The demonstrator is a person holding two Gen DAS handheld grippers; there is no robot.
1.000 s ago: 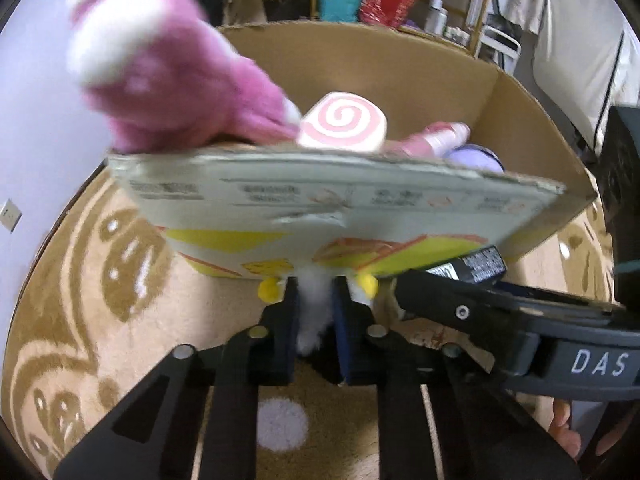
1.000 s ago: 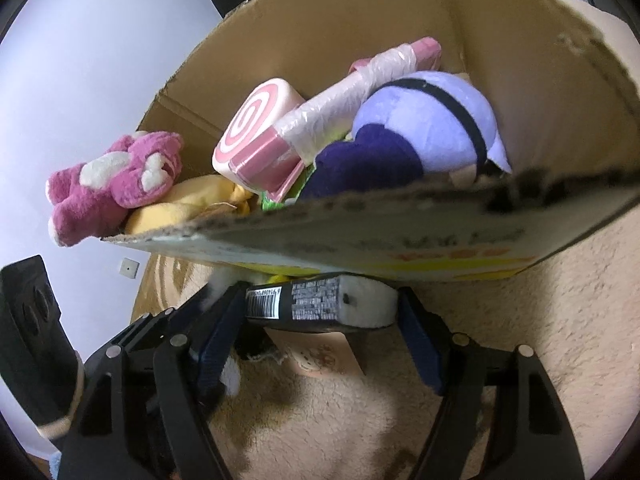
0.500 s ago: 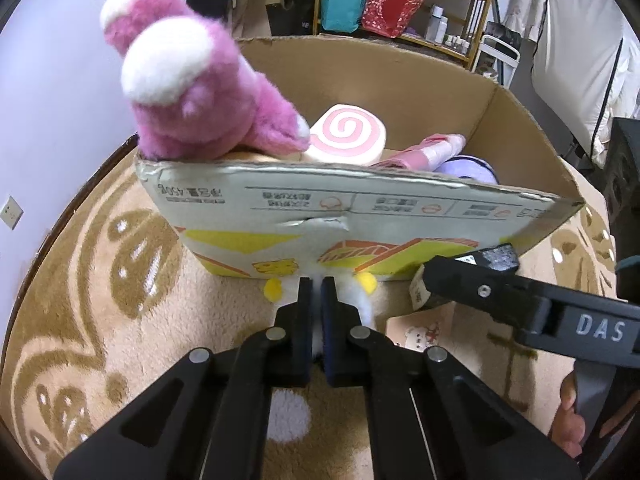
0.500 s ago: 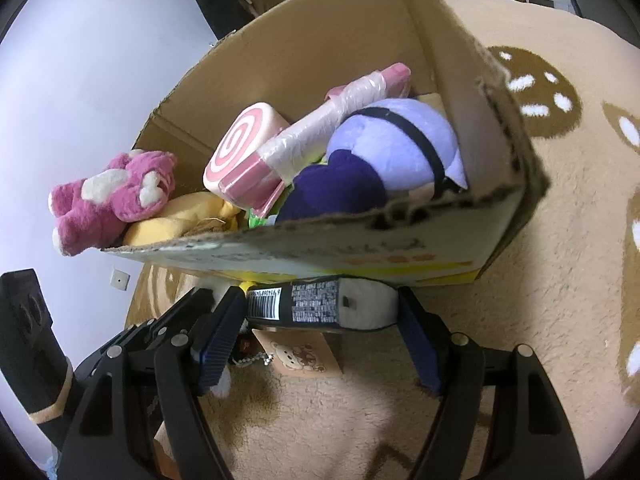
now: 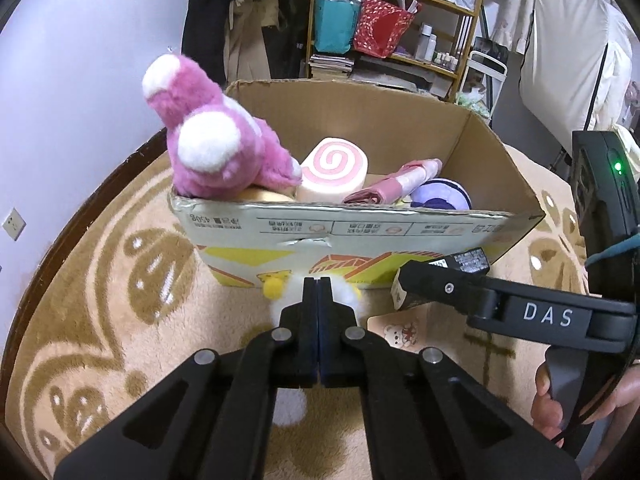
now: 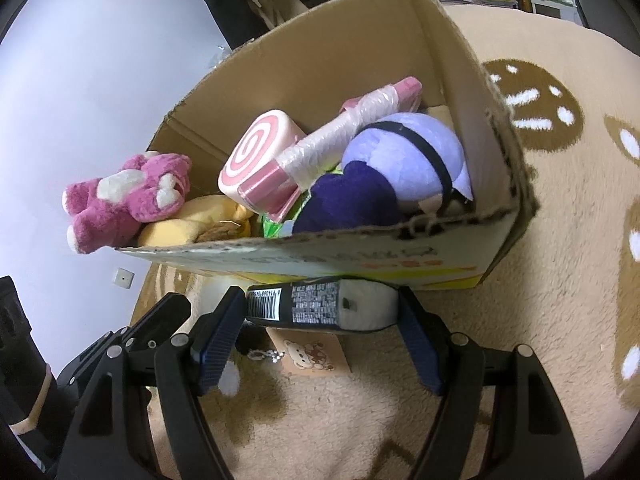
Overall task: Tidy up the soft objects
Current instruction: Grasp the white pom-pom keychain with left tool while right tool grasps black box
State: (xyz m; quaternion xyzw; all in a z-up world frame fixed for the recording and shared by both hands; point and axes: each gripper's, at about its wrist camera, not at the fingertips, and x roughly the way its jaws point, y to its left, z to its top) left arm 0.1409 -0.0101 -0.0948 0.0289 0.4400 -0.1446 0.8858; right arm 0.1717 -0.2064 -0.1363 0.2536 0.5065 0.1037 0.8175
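Note:
A cardboard box (image 5: 360,232) (image 6: 492,80) on the rug holds a pink plush bear (image 5: 208,148) (image 6: 124,196), a pink swirl roll cushion (image 5: 334,170) (image 6: 256,156), a wrapped pink roll (image 5: 396,182) (image 6: 352,128), a purple plush (image 5: 440,198) (image 6: 392,168) and a yellow plush (image 6: 188,224). My left gripper (image 5: 319,296) is shut on a white plush with yellow tufts (image 5: 276,292), just in front of the box. My right gripper (image 6: 320,312) is shut on a black-and-white packaged item (image 6: 320,308) (image 5: 460,262), held at the box's front wall.
A bear-print card (image 6: 310,354) (image 5: 400,332) lies on the beige patterned rug (image 5: 100,300). A shelf with bags and bottles (image 5: 380,28) stands behind the box. A white wall (image 5: 80,60) is at the left.
Both grippers have pulled back and up from the box, so more of its inside shows. The left jaws have closed tighter on the white plush.

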